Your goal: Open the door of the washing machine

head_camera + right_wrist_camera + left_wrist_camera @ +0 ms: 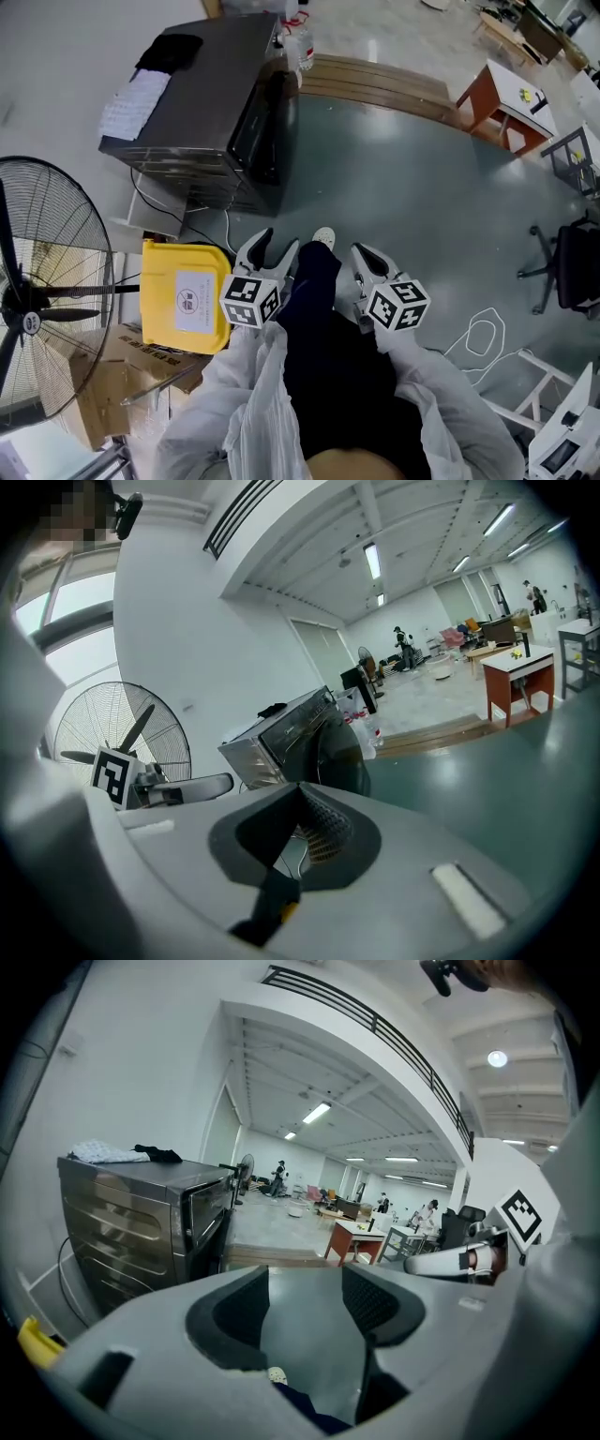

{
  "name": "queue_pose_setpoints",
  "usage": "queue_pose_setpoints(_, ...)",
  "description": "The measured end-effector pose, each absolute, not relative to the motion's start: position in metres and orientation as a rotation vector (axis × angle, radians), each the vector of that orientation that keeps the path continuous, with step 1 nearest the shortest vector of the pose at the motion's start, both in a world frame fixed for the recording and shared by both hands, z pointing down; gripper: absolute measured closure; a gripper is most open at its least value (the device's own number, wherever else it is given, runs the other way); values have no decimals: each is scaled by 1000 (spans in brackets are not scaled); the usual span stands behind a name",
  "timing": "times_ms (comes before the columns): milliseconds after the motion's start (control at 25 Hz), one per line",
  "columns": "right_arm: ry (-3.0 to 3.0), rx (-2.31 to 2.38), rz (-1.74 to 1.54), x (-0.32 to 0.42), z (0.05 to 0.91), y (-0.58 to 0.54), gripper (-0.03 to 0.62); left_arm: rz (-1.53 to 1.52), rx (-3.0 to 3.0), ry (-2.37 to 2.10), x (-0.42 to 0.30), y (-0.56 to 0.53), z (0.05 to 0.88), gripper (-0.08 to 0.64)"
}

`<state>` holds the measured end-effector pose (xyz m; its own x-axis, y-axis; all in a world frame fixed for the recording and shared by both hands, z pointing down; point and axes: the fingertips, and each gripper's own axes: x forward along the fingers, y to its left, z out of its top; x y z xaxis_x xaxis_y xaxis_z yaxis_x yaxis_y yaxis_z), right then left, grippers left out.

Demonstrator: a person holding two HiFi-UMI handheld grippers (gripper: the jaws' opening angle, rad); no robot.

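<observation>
the left gripper point(305, 1283) has its jaws apart with only grey-green floor point(394, 169) between them; the right gripper point(302, 794) has its jaws together, empty. both hang well apart from the boxy stainless-steel washing machine point(202, 94), which stands ahead and to the left. its dark glossy door point(261, 127) appears shut and faces right in the head view, and the body's long axis runs away from the person.
</observation>
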<state>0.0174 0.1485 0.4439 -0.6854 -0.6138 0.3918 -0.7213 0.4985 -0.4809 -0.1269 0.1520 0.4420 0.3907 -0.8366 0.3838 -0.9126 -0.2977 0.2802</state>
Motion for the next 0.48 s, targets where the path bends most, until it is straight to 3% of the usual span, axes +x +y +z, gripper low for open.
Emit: queue_pose_setpoints(480, -2513, 1100, 940, -12, 490, 14, 584, 275, 2021, -1605, -160, 24, 526, 325)
